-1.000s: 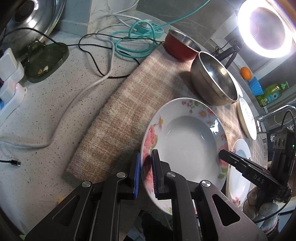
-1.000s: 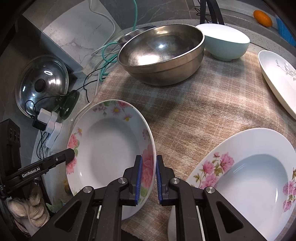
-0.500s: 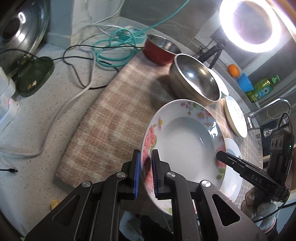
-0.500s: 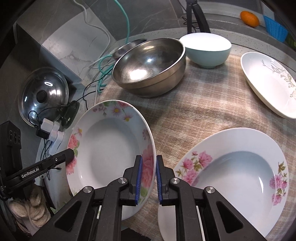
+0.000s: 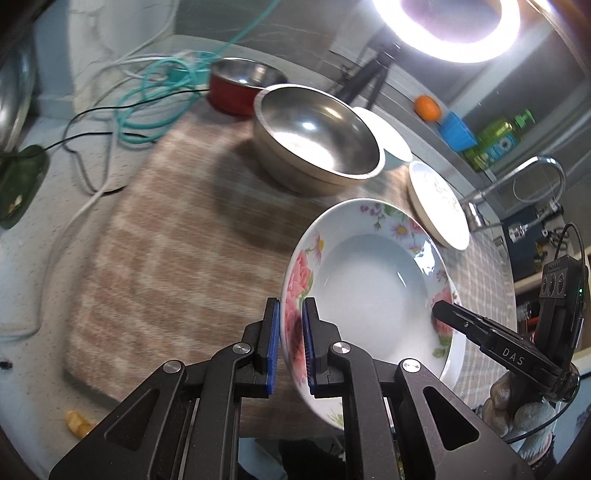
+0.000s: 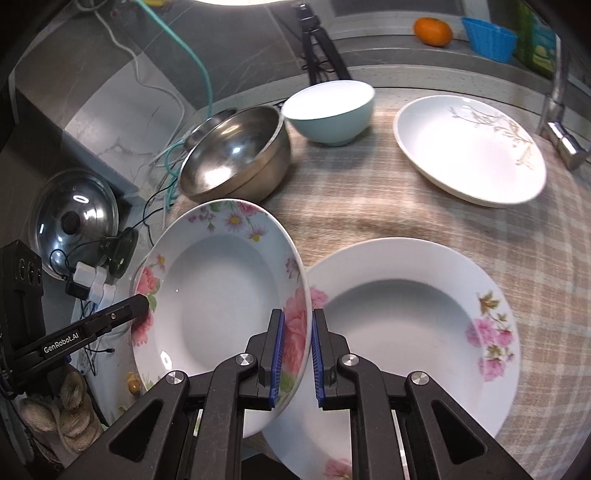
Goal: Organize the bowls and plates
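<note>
Checked cloth [image 6: 388,206] covers speckled counter [image 5: 44,229] beneath ring light [image 5: 458,29].

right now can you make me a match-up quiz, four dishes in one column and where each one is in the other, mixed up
Dishes:
1. rose-pattern plate
2. pink-flower plate
3. steel bowl
4. light blue bowl

Places:
A. flat on the checked cloth, partly under the lifted plate
B. far side of the cloth, just right of the steel bowl
C. tilted in the air, rim pinched by the left gripper and the right gripper
D. far left part of the cloth, beside the cables

Pairs: 1-C, 2-A, 3-D, 4-B
</note>
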The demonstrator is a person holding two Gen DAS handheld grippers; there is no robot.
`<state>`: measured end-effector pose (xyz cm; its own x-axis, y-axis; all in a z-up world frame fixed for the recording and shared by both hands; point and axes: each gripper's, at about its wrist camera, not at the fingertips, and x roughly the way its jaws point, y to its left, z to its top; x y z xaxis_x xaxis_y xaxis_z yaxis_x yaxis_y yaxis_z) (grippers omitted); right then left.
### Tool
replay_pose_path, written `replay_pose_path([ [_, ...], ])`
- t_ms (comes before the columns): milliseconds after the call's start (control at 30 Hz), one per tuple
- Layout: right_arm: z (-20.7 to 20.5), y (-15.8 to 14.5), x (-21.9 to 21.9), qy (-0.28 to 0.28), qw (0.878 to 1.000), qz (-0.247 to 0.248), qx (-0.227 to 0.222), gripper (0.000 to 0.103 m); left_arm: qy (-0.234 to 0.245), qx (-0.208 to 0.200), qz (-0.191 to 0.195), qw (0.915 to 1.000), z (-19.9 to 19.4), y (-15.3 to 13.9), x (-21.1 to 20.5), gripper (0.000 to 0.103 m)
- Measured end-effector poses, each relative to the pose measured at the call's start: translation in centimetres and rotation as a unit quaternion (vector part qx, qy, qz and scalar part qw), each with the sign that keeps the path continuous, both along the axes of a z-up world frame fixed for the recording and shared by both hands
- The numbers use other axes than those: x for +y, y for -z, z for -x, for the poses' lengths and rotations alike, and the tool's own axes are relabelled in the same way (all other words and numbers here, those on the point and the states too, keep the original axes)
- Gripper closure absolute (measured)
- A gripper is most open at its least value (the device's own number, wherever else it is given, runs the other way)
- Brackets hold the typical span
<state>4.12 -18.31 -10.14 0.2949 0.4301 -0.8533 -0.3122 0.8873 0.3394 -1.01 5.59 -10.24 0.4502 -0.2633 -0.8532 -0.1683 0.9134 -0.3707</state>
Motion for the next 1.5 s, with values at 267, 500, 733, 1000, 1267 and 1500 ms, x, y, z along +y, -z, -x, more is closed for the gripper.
replay_pose_path([
  [267,0.4,0.2,-4.0,0.041,0.999,0.005,0.003,0.090,0.042,0.005,0.001,0.9991,-1.3,0.6,-3.4,0.093],
  [500,1.1,0.5,-6.7,0.068,0.998,0.010,0.008,0.090,0.072,0.007,-0.004,0.9973,-1.8,1.1,-5.9,0.093],
  [733,1.7,1.2,-9.1,0.091,0.996,0.013,0.015,0.090,0.099,0.015,-0.011,0.9949,-2.0,1.7,-8.3,0.093],
  [1000,2.2,1.7,-11.0,0.109,0.994,0.016,0.019,0.090,0.116,0.026,-0.015,0.9928,-2.4,2.5,-10.4,0.093],
  [1267,2.4,2.2,-11.5,0.112,0.993,0.018,0.022,0.090,0.120,0.031,-0.022,0.9921,-2.6,3.0,-11.1,0.093],
  [1500,2.3,2.2,-11.4,0.111,0.993,0.023,0.022,0.090,0.124,0.031,-0.025,0.9915,-2.6,3.2,-11.5,0.093],
])
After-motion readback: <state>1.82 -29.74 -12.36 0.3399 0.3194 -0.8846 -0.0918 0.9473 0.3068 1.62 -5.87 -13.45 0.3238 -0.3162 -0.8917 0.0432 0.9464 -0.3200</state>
